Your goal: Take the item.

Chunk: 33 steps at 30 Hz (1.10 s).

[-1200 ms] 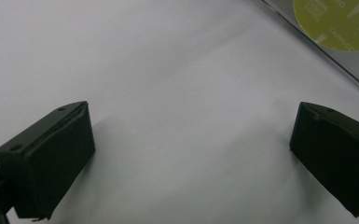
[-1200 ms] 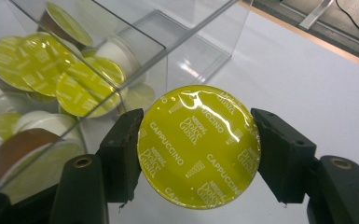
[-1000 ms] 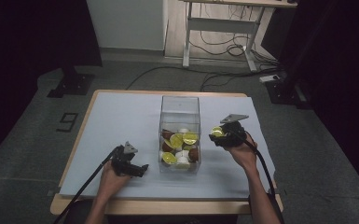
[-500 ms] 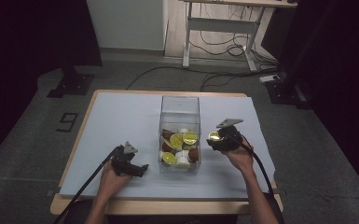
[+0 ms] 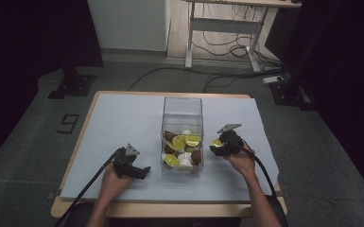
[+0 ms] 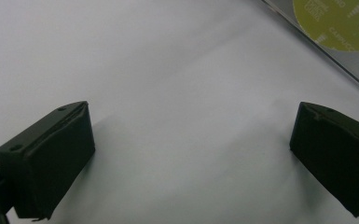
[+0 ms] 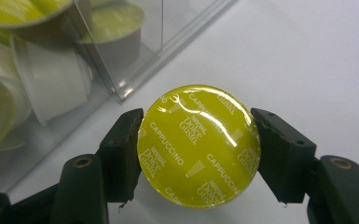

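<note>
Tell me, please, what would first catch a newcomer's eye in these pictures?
Probably the yellow-green capsule clamped between the right gripper's black jaws, just right of the clear box at mid-table. Next, that box's heap of green, brown and white capsules. The left gripper sits open over the bare white mat, left of the box.

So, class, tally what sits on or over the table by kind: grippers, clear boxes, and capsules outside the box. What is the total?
Grippers: 2 (left gripper, open; right gripper, shut on the capsule)
Clear box: 1
Capsule outside the box, green-lidded: 1
Total: 4
</note>
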Each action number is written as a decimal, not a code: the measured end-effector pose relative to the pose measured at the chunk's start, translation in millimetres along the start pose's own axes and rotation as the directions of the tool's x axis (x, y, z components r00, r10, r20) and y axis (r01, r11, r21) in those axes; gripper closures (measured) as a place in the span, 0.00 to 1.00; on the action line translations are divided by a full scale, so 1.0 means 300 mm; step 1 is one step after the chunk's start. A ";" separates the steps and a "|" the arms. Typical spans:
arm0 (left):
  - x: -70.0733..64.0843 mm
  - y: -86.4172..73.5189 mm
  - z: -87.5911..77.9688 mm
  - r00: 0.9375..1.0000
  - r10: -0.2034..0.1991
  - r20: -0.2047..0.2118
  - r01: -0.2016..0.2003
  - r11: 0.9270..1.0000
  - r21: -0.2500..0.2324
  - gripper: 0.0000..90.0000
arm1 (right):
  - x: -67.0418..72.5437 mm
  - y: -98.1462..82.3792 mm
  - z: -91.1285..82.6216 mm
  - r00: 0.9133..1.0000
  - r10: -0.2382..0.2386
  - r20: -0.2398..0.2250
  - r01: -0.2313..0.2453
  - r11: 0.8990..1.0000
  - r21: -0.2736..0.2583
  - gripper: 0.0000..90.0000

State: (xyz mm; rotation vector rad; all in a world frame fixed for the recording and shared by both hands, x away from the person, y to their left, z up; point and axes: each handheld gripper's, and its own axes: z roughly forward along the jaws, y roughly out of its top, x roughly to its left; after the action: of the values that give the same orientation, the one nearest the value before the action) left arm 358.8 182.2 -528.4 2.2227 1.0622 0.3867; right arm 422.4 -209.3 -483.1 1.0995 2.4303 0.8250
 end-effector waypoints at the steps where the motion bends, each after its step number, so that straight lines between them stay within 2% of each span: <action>1: 0.000 0.000 0.000 1.000 0.000 0.000 0.000 1.000 0.000 0.00 | 0.003 -0.003 0.010 1.000 -0.002 0.000 0.002 1.000 0.013 0.42; 13: 0.000 0.000 0.000 1.000 0.000 0.000 0.000 1.000 0.000 0.00 | 0.003 -0.020 0.045 1.000 -0.021 0.017 0.019 0.997 0.080 0.41; 14: 0.000 0.000 0.000 1.000 0.001 0.000 -0.001 1.000 0.000 0.00 | 0.001 -0.023 0.046 1.000 -0.015 0.019 0.014 0.997 0.070 0.41; 16: -0.001 0.000 0.000 1.000 0.002 -0.002 -0.002 1.000 0.000 0.00 | -0.012 -0.032 0.046 1.000 0.013 -0.010 -0.013 0.998 0.056 0.39; 19: -0.001 0.000 0.000 1.000 0.001 -0.001 -0.001 1.000 0.000 0.00 | -0.030 -0.042 0.045 0.999 0.050 -0.014 -0.049 0.997 0.055 0.33; 21: -0.001 0.000 0.000 1.000 0.002 -0.001 -0.002 1.000 0.000 0.00 | -0.043 -0.046 0.036 0.997 0.071 -0.026 -0.070 0.997 0.030 0.28; 26: -0.001 0.000 0.000 1.000 0.001 -0.002 -0.001 1.000 0.000 0.00 | -0.050 -0.041 0.015 0.996 0.083 -0.027 -0.083 0.997 0.001 0.23; 29: -0.001 0.000 0.000 1.000 0.001 -0.002 -0.001 1.000 0.000 0.00 | -0.050 -0.038 -0.003 0.997 0.076 -0.026 -0.077 0.997 -0.018 0.22; 33: 0.000 0.000 0.000 1.000 0.001 -0.001 -0.001 1.000 0.000 0.00 | -0.051 -0.038 -0.022 0.995 0.091 -0.036 -0.093 0.995 -0.048 0.21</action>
State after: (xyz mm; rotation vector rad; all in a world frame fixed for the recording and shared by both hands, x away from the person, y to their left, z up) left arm 358.6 182.1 -528.4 2.2237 1.0614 0.3885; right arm 422.4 -229.5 -484.1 1.1956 2.3884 0.9346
